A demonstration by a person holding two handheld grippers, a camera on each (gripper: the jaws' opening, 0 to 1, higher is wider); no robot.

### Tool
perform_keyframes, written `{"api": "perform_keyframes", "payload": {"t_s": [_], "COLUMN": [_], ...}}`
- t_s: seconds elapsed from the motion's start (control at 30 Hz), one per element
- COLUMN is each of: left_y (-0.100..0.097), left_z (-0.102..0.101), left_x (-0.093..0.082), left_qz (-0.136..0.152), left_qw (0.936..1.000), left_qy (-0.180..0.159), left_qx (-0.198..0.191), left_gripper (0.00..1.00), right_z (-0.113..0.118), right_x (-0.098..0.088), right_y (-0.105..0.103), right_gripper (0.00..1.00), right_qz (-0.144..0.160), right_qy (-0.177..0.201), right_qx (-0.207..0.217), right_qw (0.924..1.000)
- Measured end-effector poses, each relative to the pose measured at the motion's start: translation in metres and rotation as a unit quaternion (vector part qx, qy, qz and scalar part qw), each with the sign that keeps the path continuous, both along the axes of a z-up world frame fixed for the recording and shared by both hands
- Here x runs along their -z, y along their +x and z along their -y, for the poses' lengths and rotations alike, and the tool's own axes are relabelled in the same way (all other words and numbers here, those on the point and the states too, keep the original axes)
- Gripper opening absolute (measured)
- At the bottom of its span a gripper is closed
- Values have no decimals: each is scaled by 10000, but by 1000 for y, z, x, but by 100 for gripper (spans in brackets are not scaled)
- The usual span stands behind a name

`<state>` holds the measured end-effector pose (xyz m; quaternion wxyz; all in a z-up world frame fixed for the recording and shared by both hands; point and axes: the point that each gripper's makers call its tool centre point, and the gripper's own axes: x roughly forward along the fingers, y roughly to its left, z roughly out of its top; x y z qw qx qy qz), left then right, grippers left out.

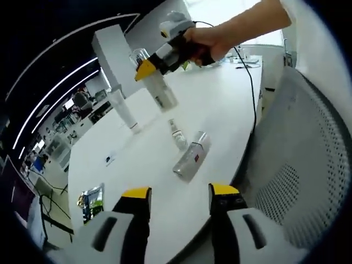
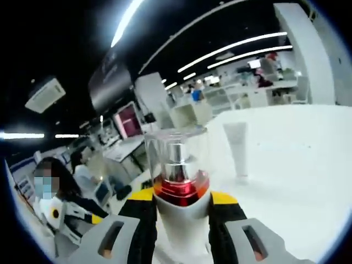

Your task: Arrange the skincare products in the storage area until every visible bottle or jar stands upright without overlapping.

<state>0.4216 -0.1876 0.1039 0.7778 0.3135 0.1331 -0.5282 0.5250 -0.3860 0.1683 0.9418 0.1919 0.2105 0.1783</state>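
Observation:
My right gripper [image 2: 181, 199] is shut on a white bottle [image 2: 179, 220] with a red band, a silver pump and a clear cap. In the left gripper view a hand holds that gripper [image 1: 147, 69] with the bottle [image 1: 160, 91] tilted above the white table [image 1: 220, 99]. A white tube [image 1: 124, 111] [image 2: 237, 146] stands upright on the table. Two bottles lie flat on it: a small one [image 1: 177, 135] and a clear, silver-topped one [image 1: 192, 157]. My left gripper [image 1: 180, 192] is open over the table's near edge, nothing between its jaws.
A grey mesh chair [image 1: 308, 165] stands along the table's right side. A black cable [image 1: 250, 82] runs across the far tabletop. A green packet [image 1: 92, 199] lies near the left edge. A white pillar [image 1: 113, 49] rises behind the tube. People sit at desks [image 2: 82, 176] in the background.

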Motion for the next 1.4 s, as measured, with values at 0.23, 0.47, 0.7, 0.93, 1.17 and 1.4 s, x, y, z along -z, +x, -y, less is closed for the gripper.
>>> {"api": "perform_keyframes", "payload": {"t_s": [0.23,0.47,0.7,0.93,1.17,1.4], "left_y": [3,4,9,11,16,15], "left_z": [-2,-3,-6,-7,-11,-10], "left_x": [3,4,2,1,11,7], "left_qz": [38,77,147,268,252,290], "left_qw": [9999,9998,9997,9994,9985,9987], "left_qy": [107,157,142,164,422,350], "left_qx": [-67,-48,-167,-176,-244,-224], "left_gripper": [40,39,34,32,32,34], "right_z": [11,5,-2,5,4,2], "right_x": [7,5,17,24,13,-9], "right_y": [13,16,12,11,4,-1], "right_gripper": [32,32,32,32,31,31], "right_qz": [-80,-41,-148,-229,-459,-522], "right_qy": [-458,-549,-621,-648,-679,-826], "right_qx": [-11,3,-137,-44,3,76], "right_qw": [9989,9985,9979,9976,9966,9952]}}
